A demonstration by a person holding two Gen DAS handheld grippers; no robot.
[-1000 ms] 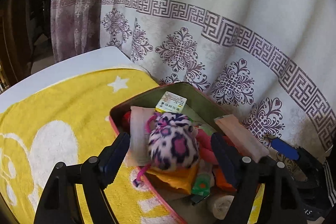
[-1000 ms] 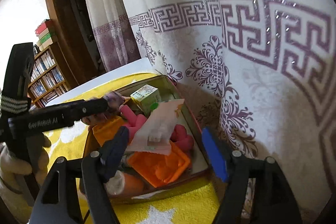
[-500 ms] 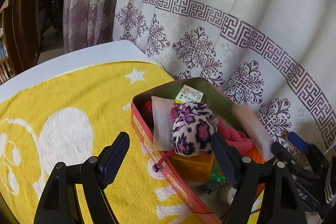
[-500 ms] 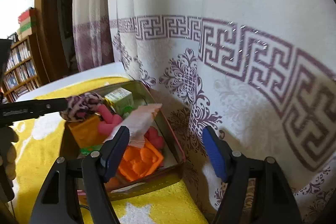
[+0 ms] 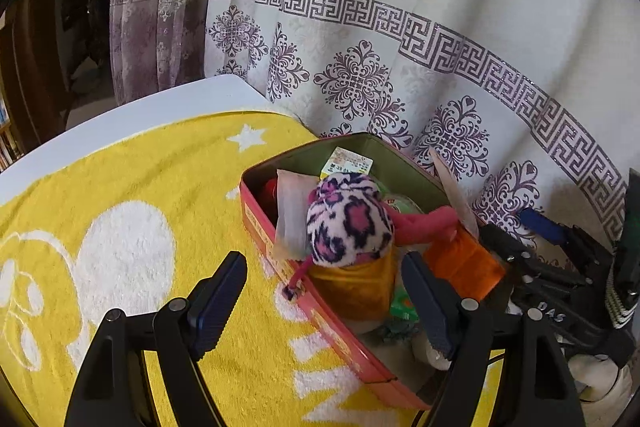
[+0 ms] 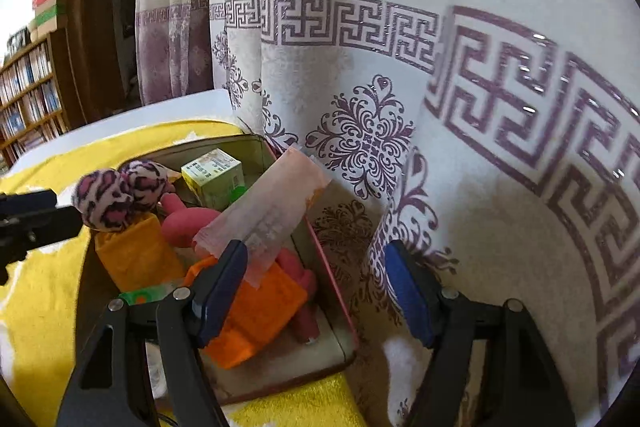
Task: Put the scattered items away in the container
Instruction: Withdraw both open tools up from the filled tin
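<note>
Hovering near tin, both grippers spread, empty; plush sitting atop contents, possibly leaning.

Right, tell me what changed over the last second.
The left hand-held gripper backed away from the leopard-print plush, open and empty; the right hand-held gripper swung toward the curtain, also open. The plush and the other items stayed in the tin.

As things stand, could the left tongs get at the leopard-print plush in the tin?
Probably yes: the left tongs are open, and the leopard-print plush sits on top of the tin's pile, nothing covering it.
</note>
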